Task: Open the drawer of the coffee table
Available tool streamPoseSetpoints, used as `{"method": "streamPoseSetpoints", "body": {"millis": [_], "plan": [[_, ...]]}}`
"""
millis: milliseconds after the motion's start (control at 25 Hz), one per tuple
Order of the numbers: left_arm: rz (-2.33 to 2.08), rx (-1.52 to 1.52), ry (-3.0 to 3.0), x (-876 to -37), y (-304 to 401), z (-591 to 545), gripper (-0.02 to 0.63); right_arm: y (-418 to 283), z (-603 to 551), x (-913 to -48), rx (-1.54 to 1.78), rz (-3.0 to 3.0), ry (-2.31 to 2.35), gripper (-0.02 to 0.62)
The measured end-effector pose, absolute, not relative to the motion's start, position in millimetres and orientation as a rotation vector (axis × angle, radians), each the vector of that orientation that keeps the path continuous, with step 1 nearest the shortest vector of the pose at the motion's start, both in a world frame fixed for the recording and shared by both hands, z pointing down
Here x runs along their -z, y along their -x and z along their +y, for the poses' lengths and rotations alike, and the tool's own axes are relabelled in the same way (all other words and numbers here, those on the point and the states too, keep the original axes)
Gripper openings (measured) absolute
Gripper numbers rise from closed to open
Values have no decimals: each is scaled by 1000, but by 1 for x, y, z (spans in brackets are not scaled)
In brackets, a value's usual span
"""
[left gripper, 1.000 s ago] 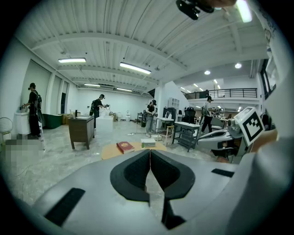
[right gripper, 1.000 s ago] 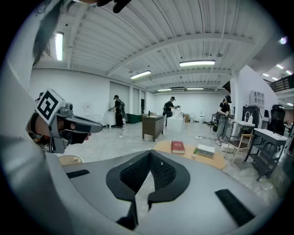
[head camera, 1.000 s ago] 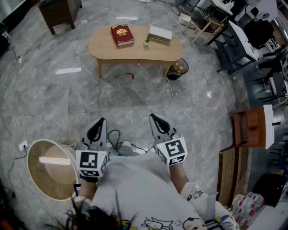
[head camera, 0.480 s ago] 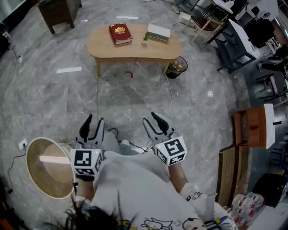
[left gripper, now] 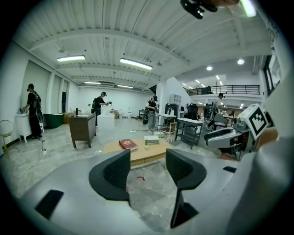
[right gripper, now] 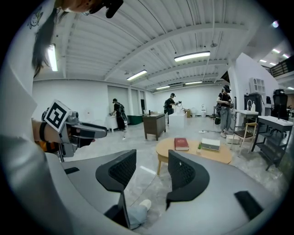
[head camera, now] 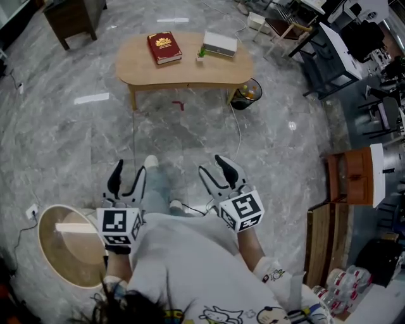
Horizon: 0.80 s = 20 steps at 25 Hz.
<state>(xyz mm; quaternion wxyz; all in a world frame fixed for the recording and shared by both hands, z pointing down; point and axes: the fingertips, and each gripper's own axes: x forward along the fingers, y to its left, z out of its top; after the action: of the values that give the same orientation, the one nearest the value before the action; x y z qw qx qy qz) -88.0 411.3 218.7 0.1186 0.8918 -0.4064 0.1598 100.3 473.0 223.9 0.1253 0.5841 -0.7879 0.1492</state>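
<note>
The oval wooden coffee table (head camera: 183, 68) stands far ahead on the marble floor, with a red book (head camera: 164, 47), a white box (head camera: 219, 44) and a tiny plant (head camera: 201, 56) on top. Its drawer front faces me, too small to make out. Both grippers are held close to my body, well short of the table. My left gripper (head camera: 128, 174) and right gripper (head camera: 215, 169) are opening, with nothing between the jaws. The left gripper view frames the table (left gripper: 142, 153) between the left gripper's (left gripper: 147, 172) jaws. The right gripper view shows the table (right gripper: 202, 153) beyond the right gripper (right gripper: 151, 172).
A black bin (head camera: 245, 95) sits at the table's right end, and a cable (head camera: 239, 136) trails from there toward me. A round wicker object (head camera: 66, 243) lies at my left and wooden furniture (head camera: 351, 180) at the right. A dark cabinet (head camera: 69, 16) stands beyond. People (left gripper: 33, 110) work far off.
Both grippers' jaws went from shut to spread apart. The grippers moved slightly forward, and a shoe now shows on the floor between them.
</note>
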Motion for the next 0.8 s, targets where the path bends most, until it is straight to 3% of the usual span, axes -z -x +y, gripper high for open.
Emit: {"method": "streamPoseSetpoints", "body": {"millis": [800], "plan": [[-1101, -469, -2629, -222, 107, 138, 227, -94, 208, -219, -452, -2231, -1786, 201]]}}
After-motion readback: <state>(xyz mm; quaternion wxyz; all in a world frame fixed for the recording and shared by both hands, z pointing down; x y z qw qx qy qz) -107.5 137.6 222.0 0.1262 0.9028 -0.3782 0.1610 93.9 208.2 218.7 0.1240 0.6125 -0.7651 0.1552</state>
